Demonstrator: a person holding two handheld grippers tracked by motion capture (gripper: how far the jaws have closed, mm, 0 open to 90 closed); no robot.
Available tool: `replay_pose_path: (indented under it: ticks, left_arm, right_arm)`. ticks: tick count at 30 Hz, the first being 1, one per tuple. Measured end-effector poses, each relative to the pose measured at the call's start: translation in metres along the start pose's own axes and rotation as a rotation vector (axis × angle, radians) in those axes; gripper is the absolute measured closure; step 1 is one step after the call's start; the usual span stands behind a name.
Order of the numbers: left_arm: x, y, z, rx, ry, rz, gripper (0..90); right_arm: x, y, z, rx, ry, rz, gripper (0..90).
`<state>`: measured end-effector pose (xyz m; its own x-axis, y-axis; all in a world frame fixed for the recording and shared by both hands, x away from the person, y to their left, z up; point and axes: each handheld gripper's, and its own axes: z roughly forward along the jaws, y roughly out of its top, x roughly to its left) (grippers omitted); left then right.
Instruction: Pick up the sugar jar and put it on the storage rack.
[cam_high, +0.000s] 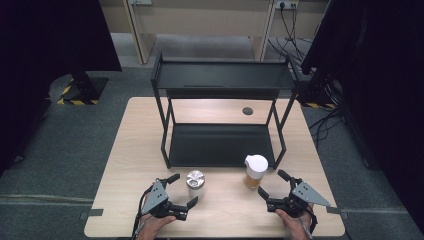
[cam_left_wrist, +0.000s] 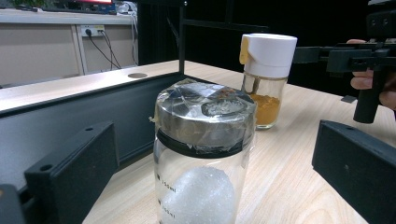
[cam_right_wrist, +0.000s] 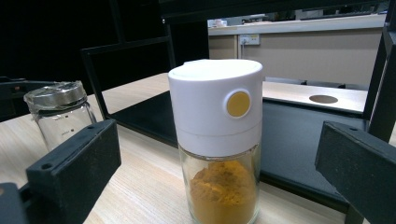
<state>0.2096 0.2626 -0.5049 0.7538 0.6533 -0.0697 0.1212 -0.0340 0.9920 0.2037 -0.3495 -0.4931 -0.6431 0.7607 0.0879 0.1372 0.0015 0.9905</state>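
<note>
Both hand-held grippers, left (cam_high: 179, 190) and right (cam_high: 273, 183), gape apart, each straddling its jar for grasping: foil-lidded glass jar (cam_high: 195, 182), white-capped orange-powder jar (cam_high: 255, 171), before black metal shelf rack (cam_high: 222, 145).

We count two jars on the worktop (cam_high: 130, 165): one steel-lid jar (cam_high: 195, 183) with white grains, one white-cap jar (cam_high: 255, 171) with orange powder. One black rack (cam_high: 222, 80) with two shelves. Two grippers too, left (cam_high: 183, 190) and right (cam_high: 273, 184).
</note>
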Motion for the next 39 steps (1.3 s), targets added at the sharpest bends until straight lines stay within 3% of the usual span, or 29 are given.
replay_pose_path:
  ticks: [20,31,39]
  left_arm:
    - [0.001,-0.0013,0.0006,-0.008,-0.011,-0.015,0.0]
    - [-0.0006,-0.0017,0.0024,-0.009,0.007,-0.02,0.0]
    - [-0.0022,0.0002,0.0066,0.003,0.023,0.0,0.0]
  right_arm:
    - [0.0006,-0.0015,0.0001,-0.002,-0.002,0.009,0.5]
    - [0.0005,-0.0019,0.0005,-0.006,-0.002,0.012,0.5]
    - [0.0003,-0.0022,0.0013,-0.005,0.002,0.014,0.5]
